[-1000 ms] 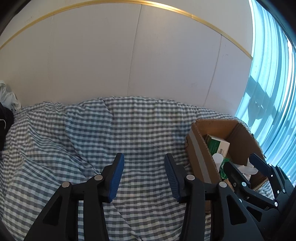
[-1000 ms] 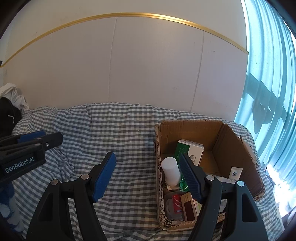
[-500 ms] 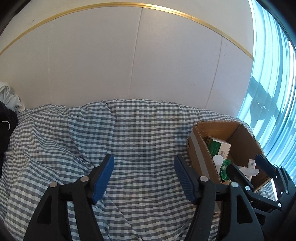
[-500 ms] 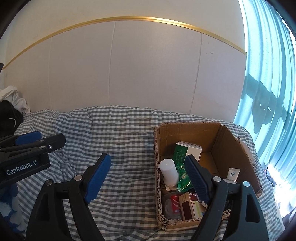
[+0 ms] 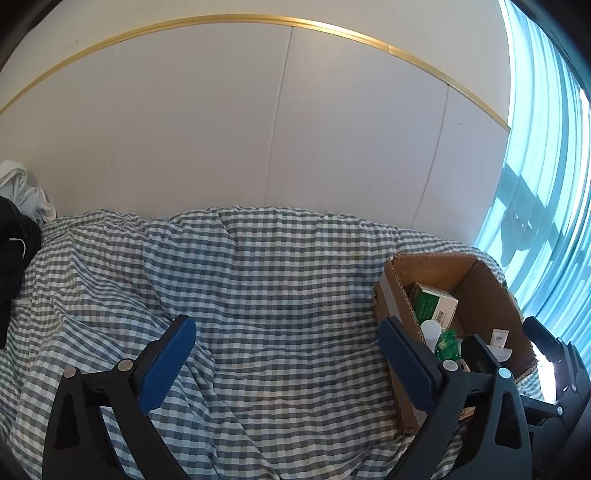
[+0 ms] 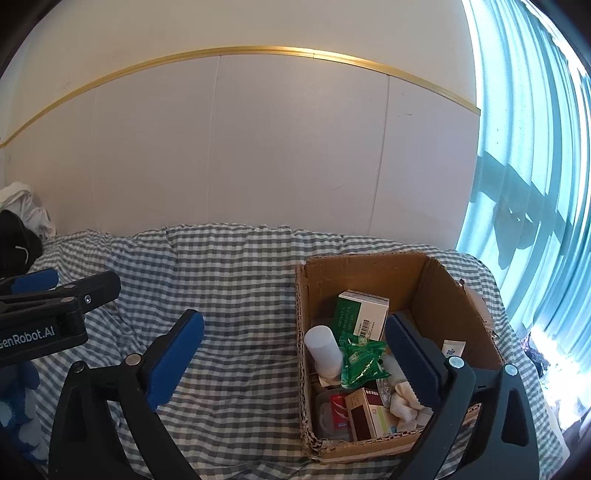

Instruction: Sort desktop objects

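We see both tongs, left tongs (image 5: 286, 352) and right tongs (image 6: 295, 345), just spread wide, empty (sorting done?), cardboard box (image 6: 436, 291) lower right full.

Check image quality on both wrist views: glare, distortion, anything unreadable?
Left wrist view: strong fisheye bends the gold wall trim; the curtained window is bright, with a blown-out patch at lower right. Right wrist view: same bending, and glare beside the cardboard box; the box contents stay sharp, though the small print on the green-and-white carton is too small to read.
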{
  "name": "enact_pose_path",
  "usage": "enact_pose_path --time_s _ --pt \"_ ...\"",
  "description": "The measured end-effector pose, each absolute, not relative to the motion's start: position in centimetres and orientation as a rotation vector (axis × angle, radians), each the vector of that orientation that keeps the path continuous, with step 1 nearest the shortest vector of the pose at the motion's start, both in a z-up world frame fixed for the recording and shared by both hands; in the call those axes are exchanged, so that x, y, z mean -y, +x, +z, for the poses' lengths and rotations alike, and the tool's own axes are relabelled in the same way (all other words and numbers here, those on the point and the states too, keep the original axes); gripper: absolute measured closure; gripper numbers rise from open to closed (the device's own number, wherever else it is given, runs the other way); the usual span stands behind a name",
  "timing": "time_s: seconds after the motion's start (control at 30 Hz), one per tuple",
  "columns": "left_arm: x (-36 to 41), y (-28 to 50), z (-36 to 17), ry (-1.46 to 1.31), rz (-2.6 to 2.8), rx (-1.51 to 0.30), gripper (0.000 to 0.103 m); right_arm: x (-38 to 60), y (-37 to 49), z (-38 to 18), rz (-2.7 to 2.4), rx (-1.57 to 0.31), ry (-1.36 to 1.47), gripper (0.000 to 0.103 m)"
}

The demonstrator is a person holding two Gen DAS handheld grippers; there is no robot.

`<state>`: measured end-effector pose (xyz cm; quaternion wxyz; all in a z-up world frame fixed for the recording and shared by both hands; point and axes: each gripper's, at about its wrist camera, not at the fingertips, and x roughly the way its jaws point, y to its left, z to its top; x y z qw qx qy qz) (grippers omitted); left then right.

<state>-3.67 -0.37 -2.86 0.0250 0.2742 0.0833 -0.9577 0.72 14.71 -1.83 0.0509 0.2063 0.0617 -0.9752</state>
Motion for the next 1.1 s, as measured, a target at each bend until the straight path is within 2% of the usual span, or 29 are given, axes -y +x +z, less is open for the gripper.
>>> enact_pose_path --time_s 0.33,1.1 --pt "0.55 -4.07 -2.97 0.88 -2.963 -0.285 0.0 -14.74 0.86 -1.57 -2.976 -0.186 0.618 0.0" --pt "0.41 -4.18 -2.91 0.884 -2.908 -0.173 0.0 -14.65 0.94 -1.63 -2.964 -0.219 0.626 0.0"
